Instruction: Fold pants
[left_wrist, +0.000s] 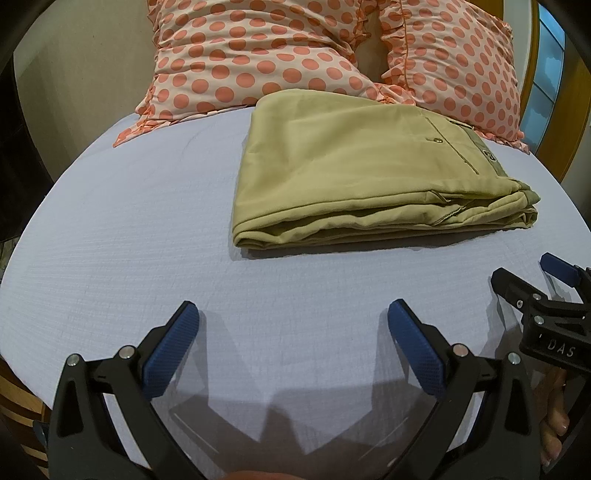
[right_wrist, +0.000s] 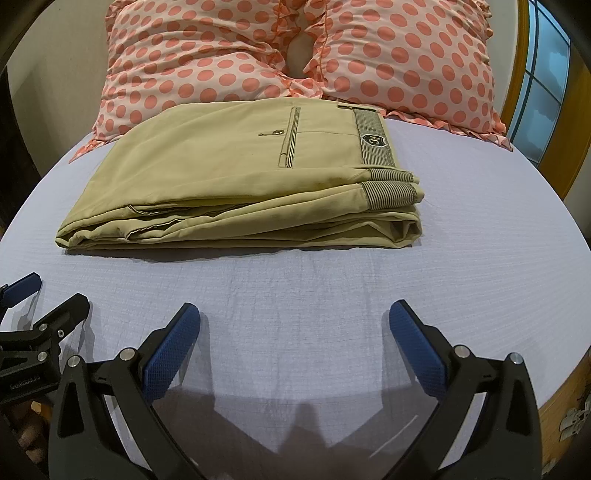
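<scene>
Main risk, as judged: the stack could be knocked loose if the pants (right_wrist: 236, 173) are re-gripped or nudged, since the loose layered edges face the grippers and would slide or spring open. Fold looks complete. Pants are laid as a compact khaki rectangle on the lilac sheet (right_wrist: 314, 295), far edge against the polka-dot pillows (right_wrist: 258, 55), waistband to the right, button pocket on top. Left gripper (left_wrist: 291, 328) and right gripper (right_wrist: 295, 328) are held wide open, empty, well short of the cloth.

Folded pants (right_wrist: 236, 173) on bed sheet (right_wrist: 314, 295), pillows (right_wrist: 295, 55) behind, both grippers in front.
</scene>
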